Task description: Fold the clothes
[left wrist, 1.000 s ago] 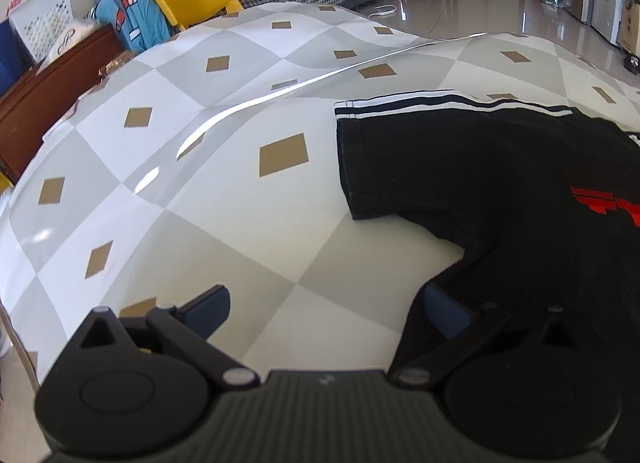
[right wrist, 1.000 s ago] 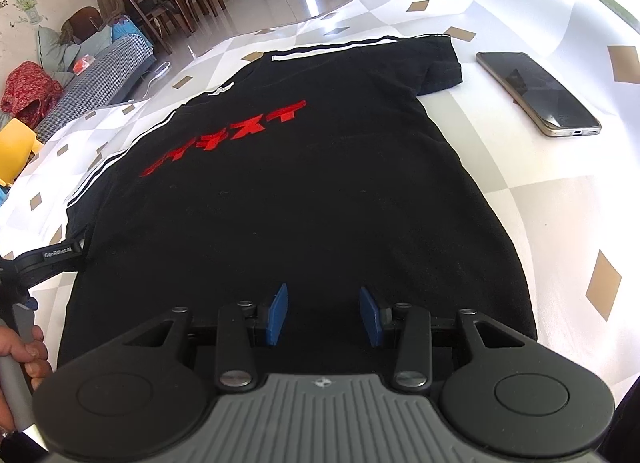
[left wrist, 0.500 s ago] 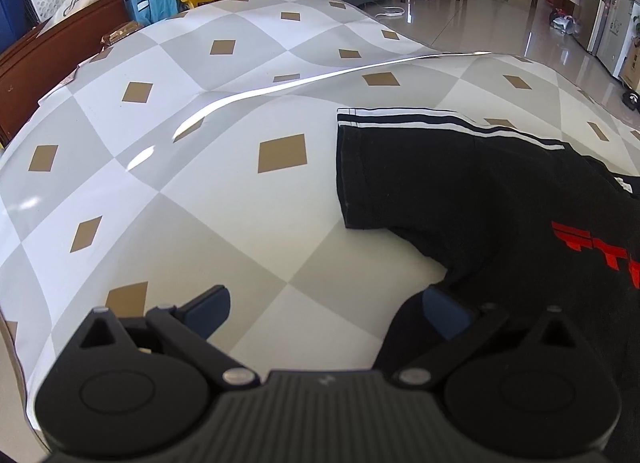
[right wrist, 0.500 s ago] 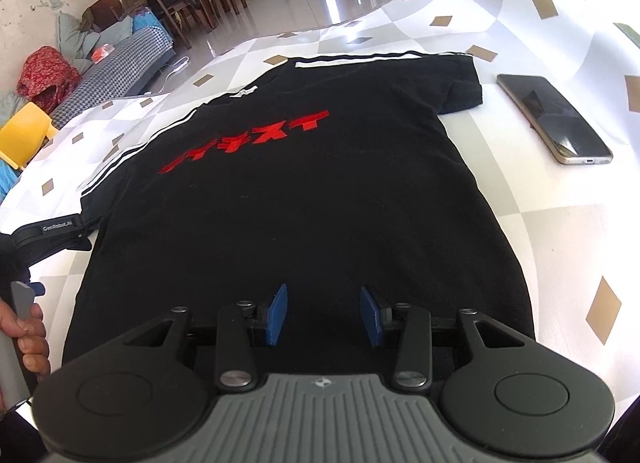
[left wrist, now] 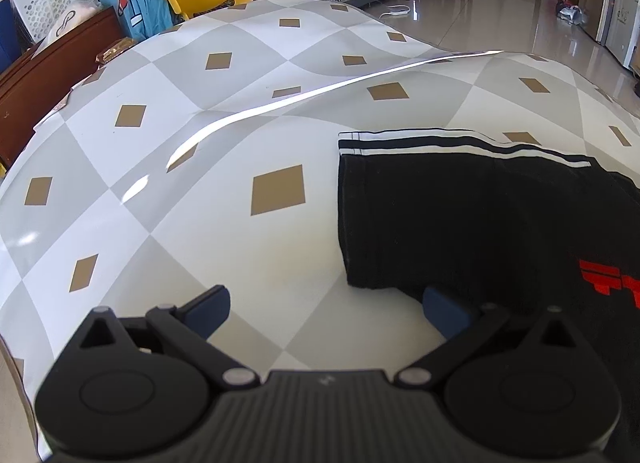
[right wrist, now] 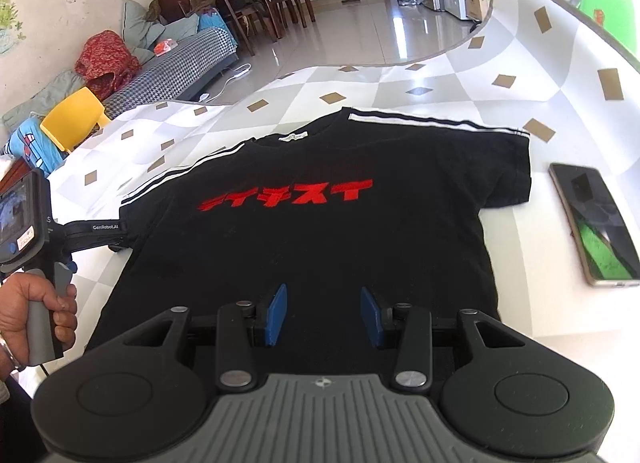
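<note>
T-shirt hem hidden behind right tongs

The left wrist view is sitting low beside the shirt's sleeve, facing across the desk. The right wrist view is looking up the shirt from its hem; both are sharing that sleeve.

Readable text — two spots
Left gripper: white "GenRobot.AI" on its arm, seen from right wrist cam. Shirt: red block chars across chest, katakana-like — can't read for sure; neck label too small.
</note>
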